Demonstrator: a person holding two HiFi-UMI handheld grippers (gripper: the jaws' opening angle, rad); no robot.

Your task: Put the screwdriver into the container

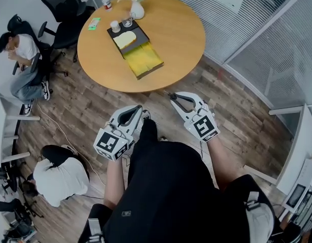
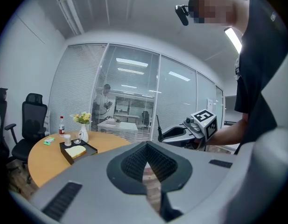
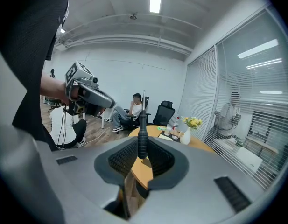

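Observation:
My right gripper [image 1: 176, 99] [image 3: 141, 146] is shut on a screwdriver [image 3: 142, 136] with a black handle. Its thin shaft sticks out past the jaw tips [image 1: 171, 95] and rises upright in the right gripper view. My left gripper [image 1: 140, 111] [image 2: 146, 147] is shut, with nothing between its jaws. Both grippers hang over the wooden floor just short of the round table [image 1: 176, 34]. On the table lies the container [image 1: 143, 61], a dark-rimmed box with a yellow inside, joined to a black tray [image 1: 118, 32] holding a pale yellow pad.
A vase of flowers [image 1: 137, 6], two cups [image 1: 115, 26], a bottle [image 1: 105, 0] and a green packet [image 1: 94, 23] stand at the table's far side. Office chairs [image 1: 64, 9] and two people [image 1: 21, 59] [image 1: 57, 173] are to the left. Glass partitions [image 1: 262, 44] run along the right.

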